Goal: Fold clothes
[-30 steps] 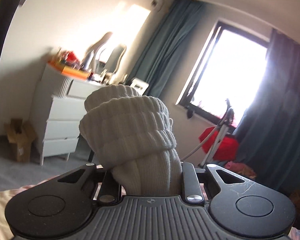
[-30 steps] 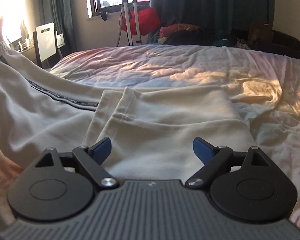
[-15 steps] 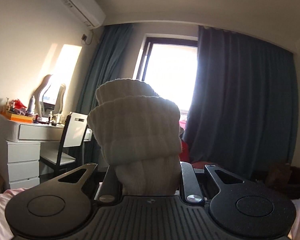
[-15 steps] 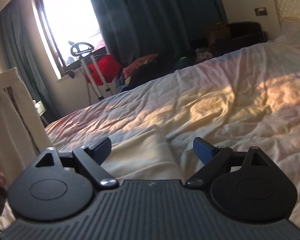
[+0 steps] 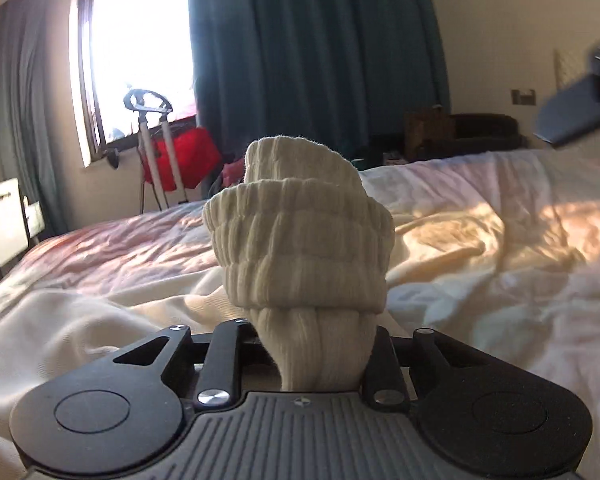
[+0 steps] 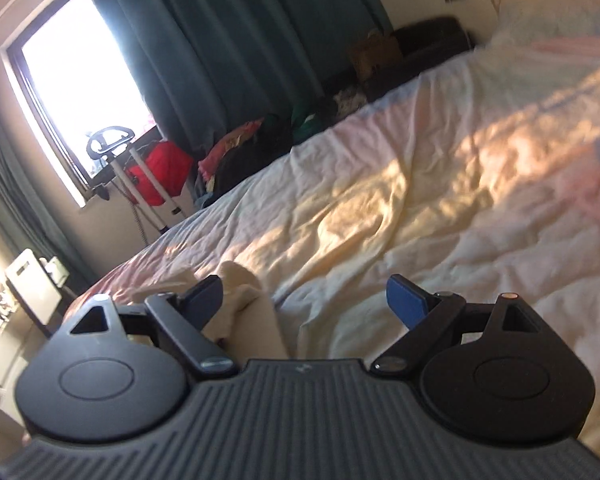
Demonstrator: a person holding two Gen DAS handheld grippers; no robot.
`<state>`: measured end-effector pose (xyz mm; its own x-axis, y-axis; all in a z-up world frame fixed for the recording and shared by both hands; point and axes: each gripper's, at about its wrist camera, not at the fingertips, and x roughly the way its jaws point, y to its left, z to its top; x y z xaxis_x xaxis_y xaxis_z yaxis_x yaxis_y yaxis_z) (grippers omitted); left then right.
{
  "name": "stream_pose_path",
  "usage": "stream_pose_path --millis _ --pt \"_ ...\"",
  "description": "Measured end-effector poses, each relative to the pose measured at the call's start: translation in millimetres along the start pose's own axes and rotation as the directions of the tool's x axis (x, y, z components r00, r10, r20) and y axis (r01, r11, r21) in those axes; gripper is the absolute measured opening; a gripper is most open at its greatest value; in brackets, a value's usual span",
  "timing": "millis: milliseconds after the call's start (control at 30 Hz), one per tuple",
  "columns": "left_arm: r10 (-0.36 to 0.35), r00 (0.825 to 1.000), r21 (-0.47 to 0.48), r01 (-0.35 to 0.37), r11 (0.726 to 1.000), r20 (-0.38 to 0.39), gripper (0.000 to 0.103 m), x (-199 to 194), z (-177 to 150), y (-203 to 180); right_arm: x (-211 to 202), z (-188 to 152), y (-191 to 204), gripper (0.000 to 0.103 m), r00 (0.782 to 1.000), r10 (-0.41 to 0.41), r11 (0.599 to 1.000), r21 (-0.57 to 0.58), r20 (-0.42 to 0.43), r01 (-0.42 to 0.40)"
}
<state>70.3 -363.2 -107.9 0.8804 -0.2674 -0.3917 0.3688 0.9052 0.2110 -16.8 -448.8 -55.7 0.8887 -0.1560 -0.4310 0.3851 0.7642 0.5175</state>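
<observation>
Sunlit and rumpled, the bed (image 5: 500, 248) fills the middle and right of both views, its pale cover patched with warm light. Dark teal curtains (image 5: 320, 60) hang across the upper centre of the left wrist view, with a bright window (image 5: 140, 48) at upper left. Below the window stands a white-legged stand (image 5: 156, 152) with something red (image 5: 188, 160) behind it, and a white chair back (image 5: 6, 216) shows at the far left edge. A heap of coloured clothes (image 6: 252, 148) lies on the floor beyond the bed in the right wrist view.

Cream trousers (image 5: 80, 320) lie spread over the lower left of the bed in the left wrist view, reaching under the tool. Their ribbed cuff (image 5: 300, 256) stands upright in the frame's centre, long axis vertical, open end pointing up and away from the camera. The left gripper (image 5: 316, 356) is clamped on the bunched fabric just below that cuff, its black fingers pressed against either side.

The right gripper (image 6: 304, 300) hangs over the bed with its blue-padded jaws spread wide, holding nothing. A cream fold of fabric (image 6: 244, 304) lies just beside its left finger (image 6: 206, 294); whether they touch I cannot tell.
</observation>
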Motion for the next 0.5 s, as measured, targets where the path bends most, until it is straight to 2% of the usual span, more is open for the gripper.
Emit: stream_pose_path --millis 33,67,100,133,167,200,267,333,433,500 --pt "-0.015 1.0 0.019 0.016 1.0 -0.013 0.029 1 1 2 2 -1 0 0.09 1.0 0.012 1.0 0.008 -0.01 -0.012" --pt "-0.051 0.998 0.034 0.052 0.998 -0.037 0.036 2 1 7 4 -1 0 0.09 0.999 0.025 1.0 0.012 -0.02 -0.025" --pt "-0.084 0.995 0.047 0.087 0.995 -0.058 0.05 3 2 12 5 -2 1 0.09 0.999 0.037 0.999 0.014 -0.03 -0.036" --pt "-0.113 0.991 0.051 0.117 0.992 -0.066 0.058 0 1 19 6 -4 3 0.09 0.998 0.047 0.999 0.015 -0.041 -0.046" --pt "-0.15 0.986 0.044 0.153 0.987 -0.07 0.086 -5 -3 35 7 -5 4 0.09 0.997 0.059 0.998 0.02 -0.052 -0.058" --pt "-0.186 0.98 0.022 0.188 0.982 -0.068 0.102 -13 -5 47 8 -6 4 0.09 0.995 0.073 0.997 0.027 -0.063 -0.072" --pt "-0.248 0.967 0.002 0.249 0.969 -0.057 0.101 -29 -7 64 10 -8 5 0.09 0.991 0.101 0.994 0.046 -0.087 -0.097" --pt "-0.28 0.958 0.01 0.281 0.96 -0.06 0.102 -49 -11 98 12 -10 4 0.09 0.985 0.126 0.99 0.072 -0.117 -0.118" --pt "-0.289 0.954 0.034 0.292 0.956 -0.077 0.102 -70 -11 134 16 -15 0 0.09 0.971 0.174 0.977 0.15 -0.166 -0.15" --pt "-0.262 0.963 0.043 0.266 0.963 -0.068 0.103 -84 -9 156 19 -20 -5 0.09 0.957 0.214 0.96 0.225 -0.197 -0.168"
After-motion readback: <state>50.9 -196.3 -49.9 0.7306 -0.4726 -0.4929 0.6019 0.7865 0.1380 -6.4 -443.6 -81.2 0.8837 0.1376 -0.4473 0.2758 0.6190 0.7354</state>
